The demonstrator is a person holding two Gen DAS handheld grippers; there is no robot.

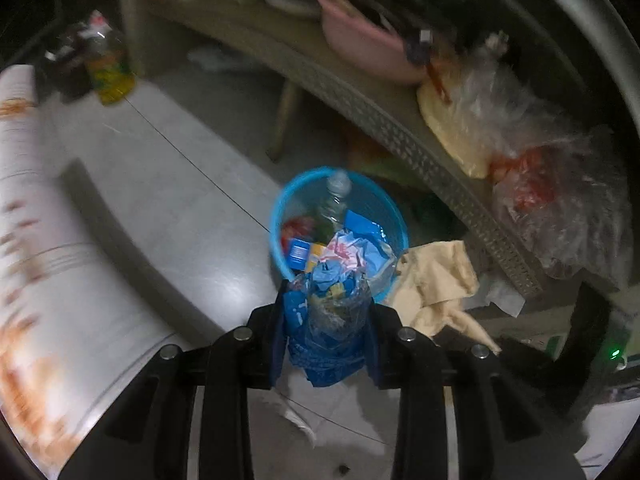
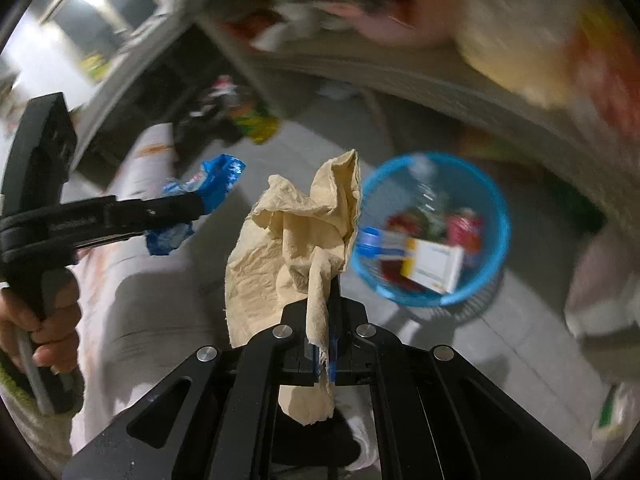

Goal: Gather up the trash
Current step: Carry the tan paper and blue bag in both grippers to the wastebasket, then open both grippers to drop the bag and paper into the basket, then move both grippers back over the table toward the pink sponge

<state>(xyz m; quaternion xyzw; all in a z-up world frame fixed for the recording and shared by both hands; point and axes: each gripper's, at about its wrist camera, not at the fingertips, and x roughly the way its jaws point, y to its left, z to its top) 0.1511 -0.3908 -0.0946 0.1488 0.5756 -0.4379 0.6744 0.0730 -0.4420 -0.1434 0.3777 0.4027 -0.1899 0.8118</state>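
Left gripper (image 1: 326, 316): a crumpled blue wrapper (image 1: 324, 332) is being clamped between the two black fingers, which are closed against its sides.
Blue wrapper, axis: its long axis is being held in line with the fingers, the frayed far end pointing ahead toward the bin and the other end hanging back below the fingers.
Right gripper (image 2: 328, 300): a beige paper napkin (image 2: 296, 240) is being pinched between fingers that are nearly together.
Napkin, axis: it is being held upright along the fingers, its long axis running forward and up, a rolled tail trailing back through the jaws.
Left hand (image 2: 44, 320): seen from the right wrist view, the handle of the left gripper is being gripped, with the wrapper sticking out to the right.
Blue bin (image 1: 280, 216): it is standing on the pale tiled floor (image 1: 168, 208) just ahead of both grippers, already holding a clear plastic bottle (image 1: 334, 204), a white carton (image 2: 432, 268) and bits of paper.
Table (image 1: 360, 92): a woven-edged table is being seen beyond the bin, carrying clear plastic bags (image 1: 532, 168) and a pink bowl (image 1: 360, 44).
Far corner: a yellow-labelled bottle (image 1: 108, 68) is standing on the floor, blurred.
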